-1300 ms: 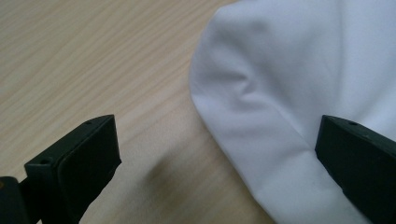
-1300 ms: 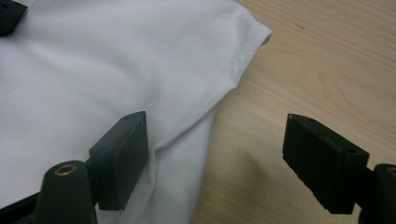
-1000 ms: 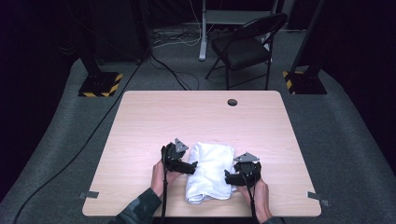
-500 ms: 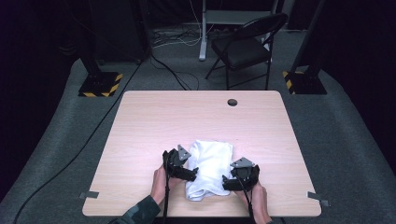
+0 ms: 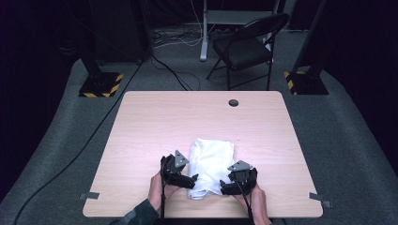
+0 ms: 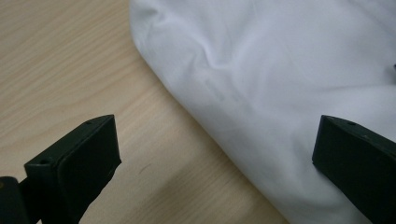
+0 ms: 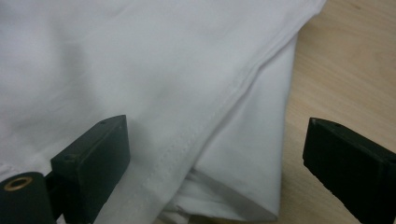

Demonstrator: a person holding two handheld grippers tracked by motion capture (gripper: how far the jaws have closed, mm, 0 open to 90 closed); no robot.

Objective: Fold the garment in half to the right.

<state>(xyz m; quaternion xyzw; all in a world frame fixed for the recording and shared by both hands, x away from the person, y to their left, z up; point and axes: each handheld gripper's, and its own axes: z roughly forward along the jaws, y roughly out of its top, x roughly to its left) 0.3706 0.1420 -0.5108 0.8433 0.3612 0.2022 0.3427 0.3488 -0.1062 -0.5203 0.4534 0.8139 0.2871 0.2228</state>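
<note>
Claws point(image 5: 209, 183) wide at white cloth point(image 5: 211, 161)

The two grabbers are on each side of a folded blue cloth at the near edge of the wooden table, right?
Nearly. The cloth is white, not blue, as the high view shows. The rest holds: the left gripper and the right gripper sit on either side of it, folded, near the front edge of the wooden table.
</note>
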